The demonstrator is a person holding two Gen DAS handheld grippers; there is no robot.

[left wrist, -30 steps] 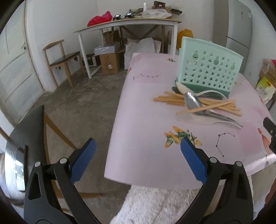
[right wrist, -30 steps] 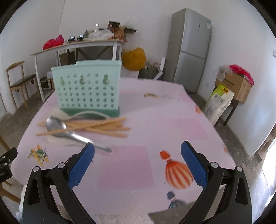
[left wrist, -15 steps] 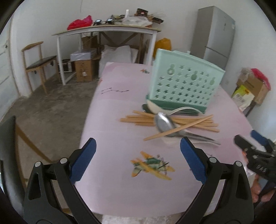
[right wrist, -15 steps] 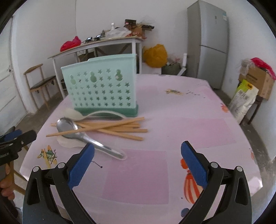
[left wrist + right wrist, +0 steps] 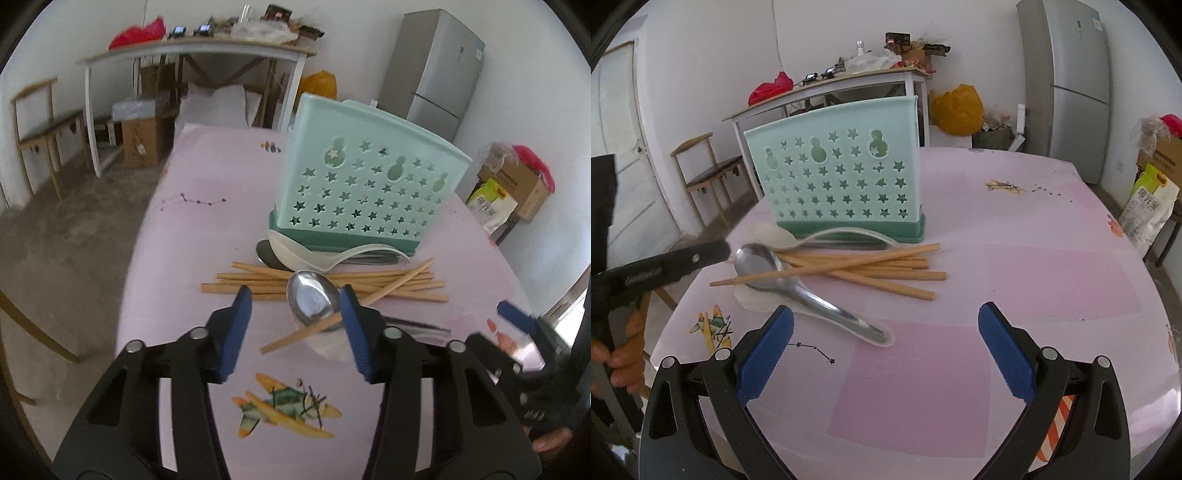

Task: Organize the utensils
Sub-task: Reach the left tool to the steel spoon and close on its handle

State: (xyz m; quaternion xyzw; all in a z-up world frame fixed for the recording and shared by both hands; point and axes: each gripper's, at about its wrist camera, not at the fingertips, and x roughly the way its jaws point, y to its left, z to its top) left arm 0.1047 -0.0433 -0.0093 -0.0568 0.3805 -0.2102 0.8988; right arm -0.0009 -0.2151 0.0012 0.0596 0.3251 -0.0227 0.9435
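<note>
Meanwhile the left gripper (image 5: 295, 325) has its jaws closing, empty, above the shiny steel spoon (image 5: 313, 300); the right gripper (image 5: 886, 345) has its jaws wide, empty, over the pink tabletop (image 5: 1034, 280).

- Mint-green plastic utensil holder (image 5: 842, 177) with star-shaped cut-outs and a darker green base.
- Tan wooden chopsticks (image 5: 879, 267).
- Shiny silver metal spoon (image 5: 798, 284).
- Pink table (image 5: 1015, 288) with a printed yellow-green aeroplane (image 5: 284, 410).
- Blue pads (image 5: 764, 356) on black grippers.
</note>
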